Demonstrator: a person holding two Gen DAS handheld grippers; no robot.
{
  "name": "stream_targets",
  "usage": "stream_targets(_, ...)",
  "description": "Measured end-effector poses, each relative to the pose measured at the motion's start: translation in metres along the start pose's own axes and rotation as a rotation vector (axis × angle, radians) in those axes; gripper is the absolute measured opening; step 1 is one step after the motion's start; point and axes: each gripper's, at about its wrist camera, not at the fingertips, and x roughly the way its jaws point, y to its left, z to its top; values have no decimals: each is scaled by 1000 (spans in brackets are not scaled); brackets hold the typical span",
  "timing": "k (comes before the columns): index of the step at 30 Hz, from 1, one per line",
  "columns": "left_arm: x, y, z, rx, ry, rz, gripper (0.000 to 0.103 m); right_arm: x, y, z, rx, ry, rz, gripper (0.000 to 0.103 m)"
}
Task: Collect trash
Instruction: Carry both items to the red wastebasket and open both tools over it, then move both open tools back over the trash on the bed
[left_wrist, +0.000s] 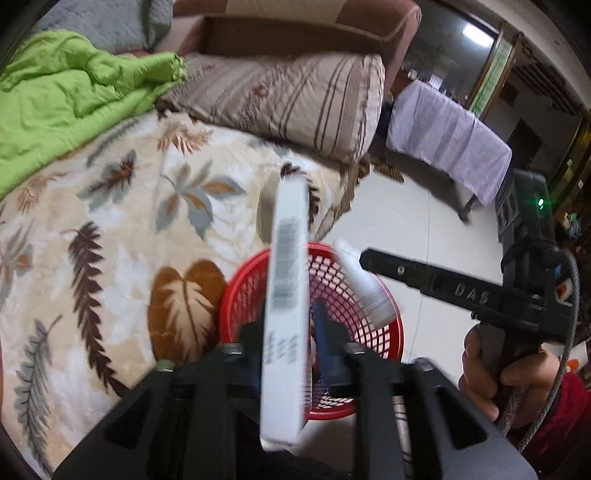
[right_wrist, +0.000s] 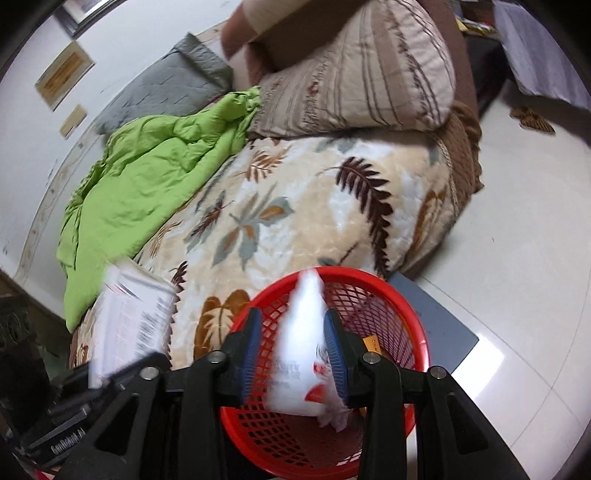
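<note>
White box (left_wrist: 286, 295), centre frame, looks light & stiff, left gripper (left_wrist: 291, 354) fingers clamp its flat sides; right gripper (right_wrist: 295, 354) pinches a squashy, prob. plastic bottle (right_wrist: 301, 343) over red basket (right_wrist: 413, 314).

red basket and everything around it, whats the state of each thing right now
red basket: upright on the floor beside the bed, crumpled paper inside
white box: clamped in the left hand-held gripper, above the basket
white bottle: between the fingers of the right hand-held gripper, over the basket
green blanket: crumpled on the bed
</note>
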Motion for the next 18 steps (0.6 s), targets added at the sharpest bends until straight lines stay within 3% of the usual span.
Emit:
stream_targets(1,1,-2,-1,1,-4,1,39,-1,0,1,2,-8,-1,53)
stream_targets(8,-25,25,-2,-43,-63,65,41,4,27,5,-69,-15,54,54)
stream_targets(13,-53,63,-3,-88,-124,189,43,23,66,-1,-158,25,120,54)
stream_targets(18,-81,120,-9,-223,-170,282,44,44,107,-6,-239,73,172,54)
